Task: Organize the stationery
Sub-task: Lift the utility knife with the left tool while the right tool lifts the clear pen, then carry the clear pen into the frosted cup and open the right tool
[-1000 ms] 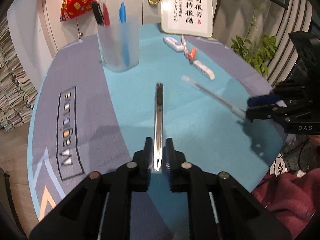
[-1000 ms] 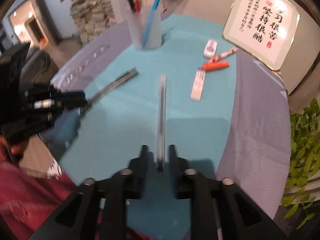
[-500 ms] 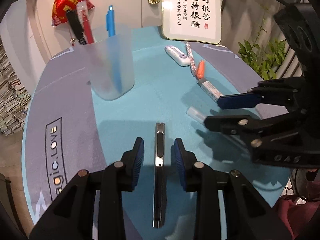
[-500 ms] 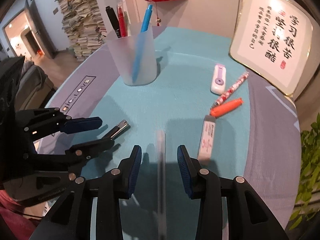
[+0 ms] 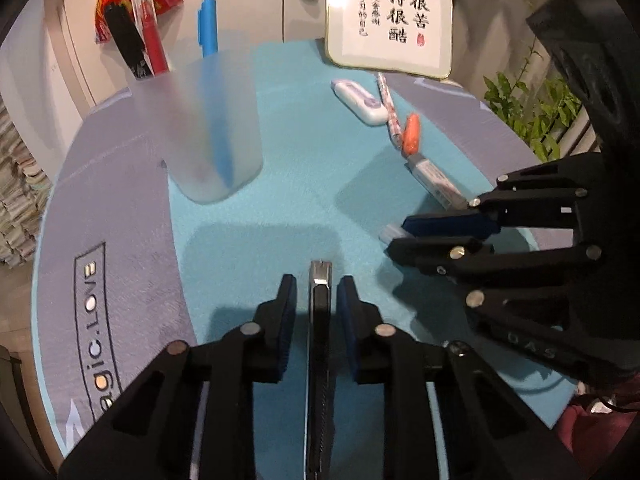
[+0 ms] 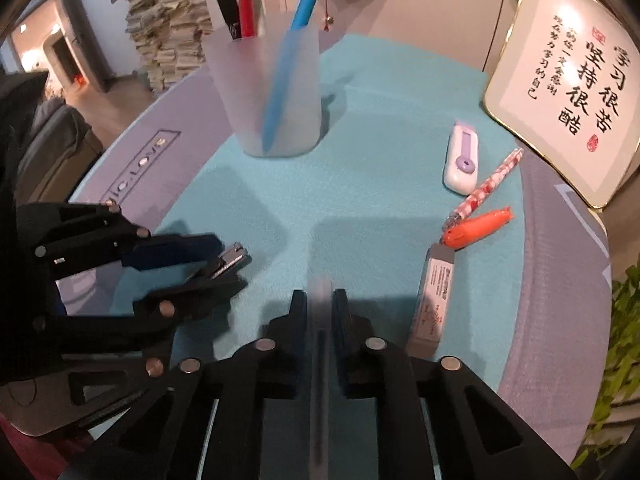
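On the left wrist view, the left gripper [image 5: 316,300] straddles a black utility knife [image 5: 320,320] lying on the teal mat [image 5: 280,208], its jaws having just been closing on the handle, though a thin gap shows each side, so the pads do not yet press. The frosted pen cup [image 5: 212,128] stands ahead and to the left, a blue pen [image 5: 214,92] already inside; the right gripper [image 5: 400,236] works just beside, at right. On the right wrist view, the right gripper [image 6: 320,304] has likewise just been closing and now pinches a clear pen [image 6: 320,340] lengthwise between its pads, while the left gripper [image 6: 224,264] sits at left over the knife's metal tip. Loose items (a correction tape [image 6: 460,160], a patterned pen [image 6: 488,184], an orange highlighter [image 6: 476,228], a grey glue stick [image 6: 432,304]) wait to the right. Both grips look best finished squarely before lifting, then carried one at a time to the cup, so the two tools do not collide.
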